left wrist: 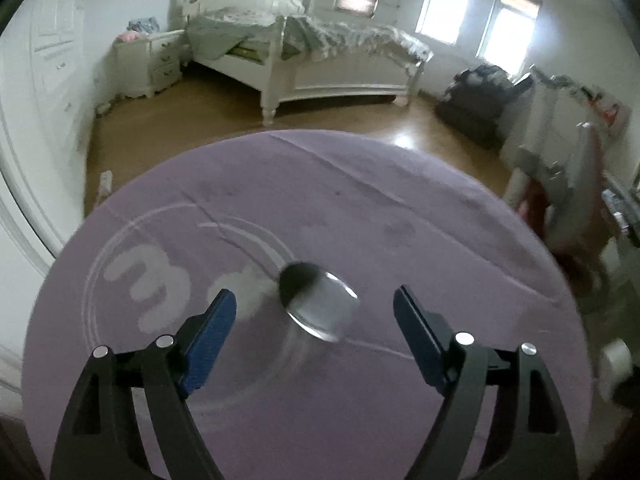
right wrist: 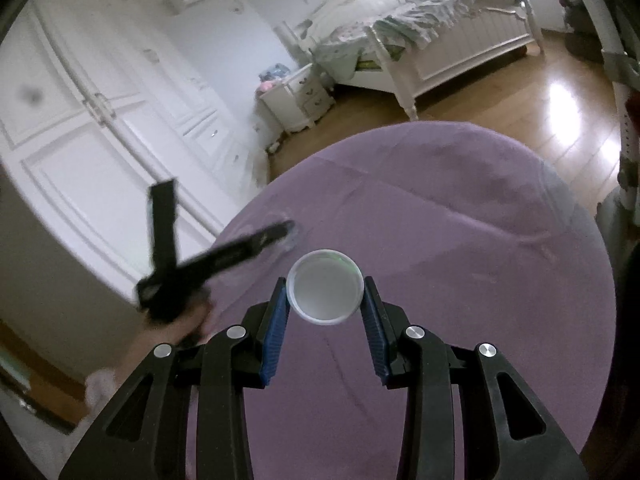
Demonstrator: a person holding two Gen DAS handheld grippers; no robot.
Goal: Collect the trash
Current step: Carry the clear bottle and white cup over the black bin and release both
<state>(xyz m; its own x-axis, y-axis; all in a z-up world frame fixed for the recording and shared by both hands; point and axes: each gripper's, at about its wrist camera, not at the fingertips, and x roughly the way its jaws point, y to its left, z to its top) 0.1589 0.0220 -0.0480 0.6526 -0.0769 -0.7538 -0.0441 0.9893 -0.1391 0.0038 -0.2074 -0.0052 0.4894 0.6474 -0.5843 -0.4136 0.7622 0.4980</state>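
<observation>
Clear plastic cup (left wrist: 318, 302) lies tipped on its side on the purple-clothed bench (left wrist: 400, 208), blurred in the left wrist view. Its dark mouth faces about 10 o'clock; the long axis runs from 10 toward 4. It sits just ahead of the left gripper (left wrist: 314, 308), at 12 o'clock from the finger gap and apart from both blue pads. The jaws stand wide, holding nothing. Judgement: the left gripper is the nearer one for this cup, and closing across the body, not along the axis, looks the workable line.

Second item: a round white cup (right wrist: 326, 298), open mouth toward the camera, sits between the fingers of the right gripper (right wrist: 326, 300). The pads look to meet its rim on both sides, so it reads as clamped and carried above the bench. The cup hides the contact points, so that grip is a judgement.

From the right wrist view the left gripper shows at 9 o'clock, motion-smeared.

Count: two cups, two grippers, one bench. No bin or bag in view.

Beyond: white bed (left wrist: 304, 52) at 12 o'clock, white wardrobe (right wrist: 100, 112) at 10.
</observation>
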